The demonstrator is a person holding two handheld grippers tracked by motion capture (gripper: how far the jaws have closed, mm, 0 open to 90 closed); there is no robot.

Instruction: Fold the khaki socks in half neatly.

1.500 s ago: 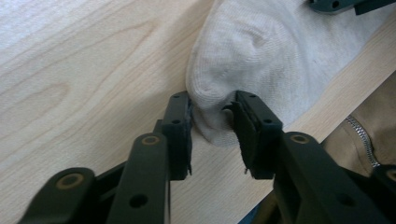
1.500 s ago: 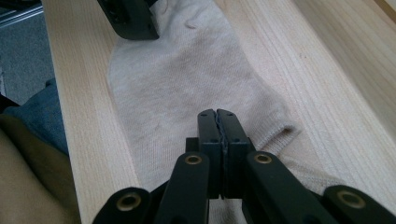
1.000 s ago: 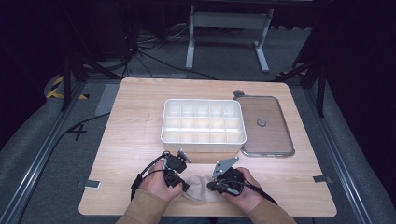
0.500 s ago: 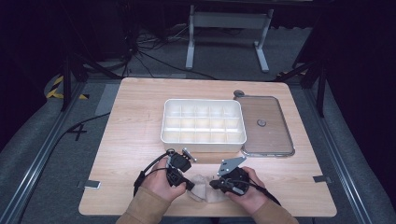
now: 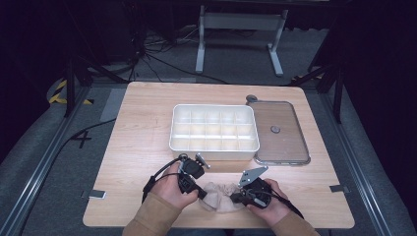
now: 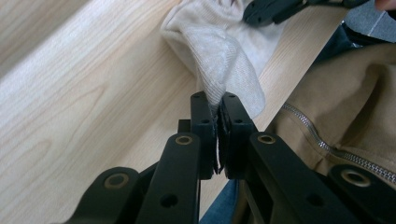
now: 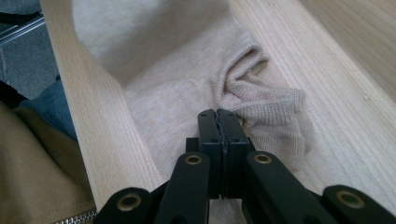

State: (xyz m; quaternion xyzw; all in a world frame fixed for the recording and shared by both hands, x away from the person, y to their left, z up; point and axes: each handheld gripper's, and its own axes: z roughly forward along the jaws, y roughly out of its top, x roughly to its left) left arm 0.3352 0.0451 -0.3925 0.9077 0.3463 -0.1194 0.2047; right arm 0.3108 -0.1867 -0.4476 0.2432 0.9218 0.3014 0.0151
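- High view: your left gripper (image 5: 200,193) and right gripper (image 5: 235,198) sit low at the near edge of the wooden table (image 5: 137,137), each at one end of a small beige sock (image 5: 219,194) lying between your hands. From up here you cannot tell how the jaws stand; your hands and the gripper bodies cover them.
- Beyond the sock stands a white compartment tray (image 5: 214,129), its cells too small to check for contents. Just beside it on your right lies a clear lid (image 5: 279,132) with a small knob in the middle. A round grey object (image 5: 252,98) peeks out at the lid's far corner, too small to identify.
- Two grey tape tabs (image 5: 97,194) mark the table's near corners. Your tan sleeves (image 5: 150,219) are cut off by the bottom edge.
- Left gripper view: your left gripper (image 6: 218,105) has its jaws pressed together on a fold of the sock (image 6: 219,51), which lifts off the wood toward them. The other gripper's black tip (image 6: 275,9) touches the sock's far end. A tan zipped jacket (image 6: 345,112) blocks the right side.
- Right gripper view: your right gripper (image 7: 218,117) pinches the sock's (image 7: 187,88) ribbed cuff, jaws closed tight; the bunched knit hides how much fabric is caught.
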